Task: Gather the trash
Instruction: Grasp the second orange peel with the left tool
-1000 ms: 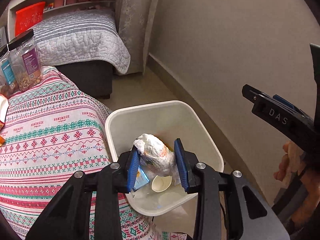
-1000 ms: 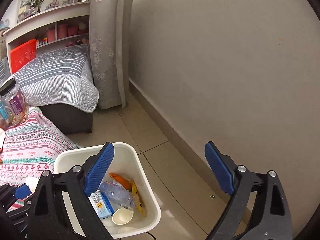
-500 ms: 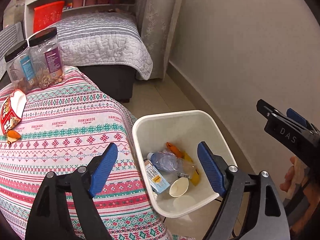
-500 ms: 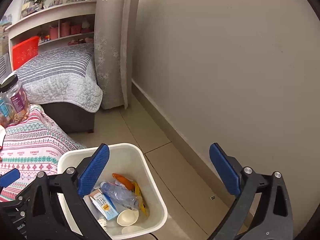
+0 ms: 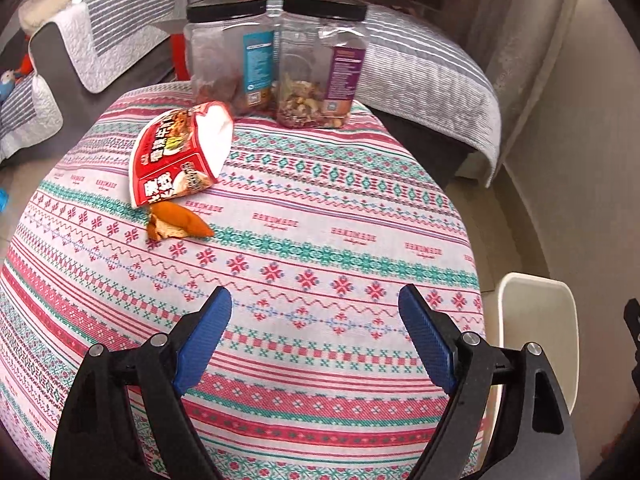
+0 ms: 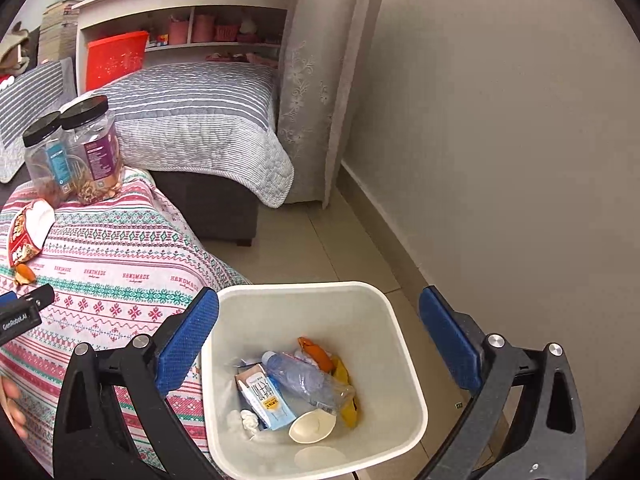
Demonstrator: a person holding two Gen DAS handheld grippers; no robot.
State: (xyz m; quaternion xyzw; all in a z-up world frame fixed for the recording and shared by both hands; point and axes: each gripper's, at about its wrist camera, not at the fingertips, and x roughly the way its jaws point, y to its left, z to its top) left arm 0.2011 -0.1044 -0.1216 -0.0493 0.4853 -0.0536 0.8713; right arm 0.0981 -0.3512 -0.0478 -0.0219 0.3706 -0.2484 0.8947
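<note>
My left gripper [image 5: 314, 296] hovers over the patterned tablecloth [image 5: 320, 240], its jaws opening with nothing between them. Beyond it lie a red snack packet [image 5: 176, 156] and a piece of orange peel [image 5: 178, 222]. My right gripper [image 6: 320, 300] stands open and empty above the white bin [image 6: 412, 380]. Inside the bin lie a plastic bottle [image 6: 304, 380], a small carton [image 6: 266, 398], a paper cup [image 6: 314, 426], a white wad [image 6: 244, 420] and more peel [image 6: 316, 354]. The bin's rim [image 5: 536, 320] also shows beside the table in the left wrist view.
Two black-lidded snack jars [image 5: 232, 52] [image 5: 320, 64] stand at the table's far edge. A grey striped sofa [image 6: 200, 120] and a curtain [image 6: 308, 80] lie beyond, with a wall [image 6: 500, 140] right of the bin. A hand [image 6: 10, 404] shows at the left edge.
My left gripper let go of a crumpled white wrapper over the bin, opened wide and swung left over the table. The right gripper opened a little more and moved closer over the bin.
</note>
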